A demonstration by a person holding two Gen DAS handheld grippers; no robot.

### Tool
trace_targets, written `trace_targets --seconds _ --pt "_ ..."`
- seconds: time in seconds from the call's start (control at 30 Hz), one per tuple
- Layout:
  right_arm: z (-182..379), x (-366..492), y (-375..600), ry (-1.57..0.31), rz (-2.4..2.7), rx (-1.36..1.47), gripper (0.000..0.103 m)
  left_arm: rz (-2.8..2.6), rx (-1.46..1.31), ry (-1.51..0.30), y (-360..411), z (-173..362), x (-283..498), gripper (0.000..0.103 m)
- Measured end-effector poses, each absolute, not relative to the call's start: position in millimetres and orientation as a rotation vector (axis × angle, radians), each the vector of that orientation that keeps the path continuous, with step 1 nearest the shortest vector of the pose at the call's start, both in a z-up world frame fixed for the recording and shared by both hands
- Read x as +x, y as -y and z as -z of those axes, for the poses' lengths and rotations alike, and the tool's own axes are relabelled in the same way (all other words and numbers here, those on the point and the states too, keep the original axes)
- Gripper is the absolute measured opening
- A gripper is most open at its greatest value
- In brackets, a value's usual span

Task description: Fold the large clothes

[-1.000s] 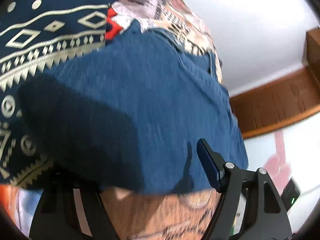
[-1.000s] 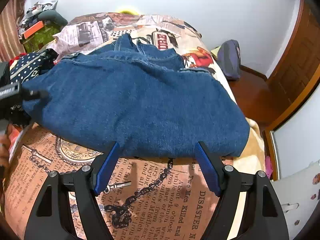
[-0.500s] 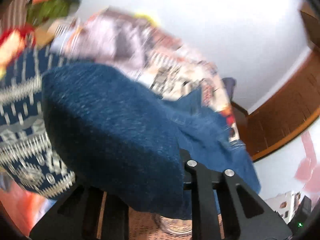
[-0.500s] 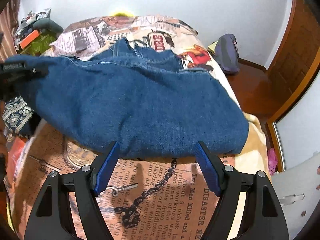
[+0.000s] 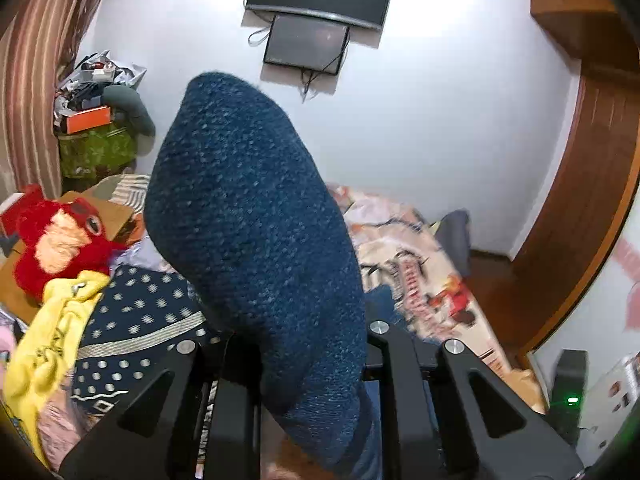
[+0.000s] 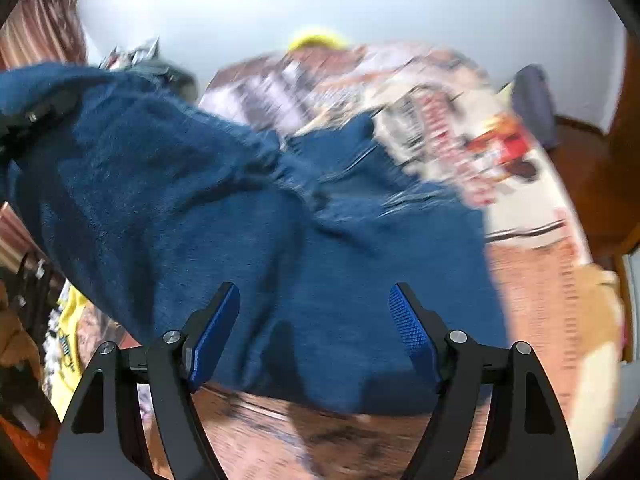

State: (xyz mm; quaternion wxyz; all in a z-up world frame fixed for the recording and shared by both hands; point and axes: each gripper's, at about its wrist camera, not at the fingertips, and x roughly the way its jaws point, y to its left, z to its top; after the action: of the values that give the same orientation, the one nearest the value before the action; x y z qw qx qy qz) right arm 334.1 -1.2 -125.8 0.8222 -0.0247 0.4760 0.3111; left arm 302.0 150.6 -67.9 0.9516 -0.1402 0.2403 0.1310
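Note:
A large pair of blue jeans [image 6: 328, 248] lies folded across the printed bedspread [image 6: 532, 280]. My left gripper [image 5: 304, 344] is shut on the jeans' left end [image 5: 256, 224], which stands up in a fold that hides its fingertips. In the right wrist view that gripper [image 6: 36, 116] holds the cloth raised at the far left. My right gripper [image 6: 314, 320] is open and empty, its blue pads over the near edge of the jeans.
A red plush toy [image 5: 60, 240], a yellow garment [image 5: 52, 336] and a navy dotted cloth [image 5: 140, 320] lie on the bed's left. A screen [image 5: 316, 12] hangs on the white wall. A wooden door [image 5: 580, 220] stands at right.
My left gripper has closed on the left end of the jeans and lifted it high. My right gripper stays open and has moved forward over the jeans' near edge.

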Motion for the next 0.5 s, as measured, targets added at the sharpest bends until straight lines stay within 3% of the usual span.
trace_targets --seconds 0.27,0.5 --pt "188.3 326.6 -43.5 -1.142 -0.717 -0.154 0.074 -0.274 -0.24 -0.573 -134.1 112.5 311.2 0.016" --pt "153.4 334.8 43.3 -1.096 -0.693 0.033 0.074 -0.159 -0.131 -0.57 -67.6 96.9 343.4 0.016"
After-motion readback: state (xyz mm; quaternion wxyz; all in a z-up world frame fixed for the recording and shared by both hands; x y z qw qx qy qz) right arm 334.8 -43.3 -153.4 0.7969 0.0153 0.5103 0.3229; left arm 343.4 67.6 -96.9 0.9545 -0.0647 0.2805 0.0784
